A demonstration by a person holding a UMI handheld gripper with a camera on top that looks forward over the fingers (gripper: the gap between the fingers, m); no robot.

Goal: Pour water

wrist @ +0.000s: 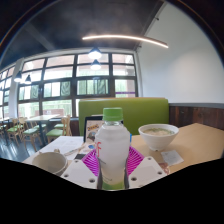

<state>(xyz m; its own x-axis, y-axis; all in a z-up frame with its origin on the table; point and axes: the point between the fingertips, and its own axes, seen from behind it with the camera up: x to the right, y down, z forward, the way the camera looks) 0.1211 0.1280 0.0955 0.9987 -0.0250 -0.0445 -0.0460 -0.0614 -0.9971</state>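
Observation:
A clear plastic water bottle (112, 148) with a green cap and a white label stands upright between my fingers. My gripper (112, 163) is shut on the bottle, both magenta pads (93, 160) pressing its sides. A white bowl (158, 133) sits on the table beyond the bottle to the right. A second white bowl (47, 161) sits to the left, close to the fingers. The bottle's base is hidden by the fingers.
The wooden table (200, 145) carries white papers (68, 146) and a small card (171, 157) by the right bowl. A green bench back (135, 108) runs behind the table. Large windows and more chairs and tables fill the room to the left.

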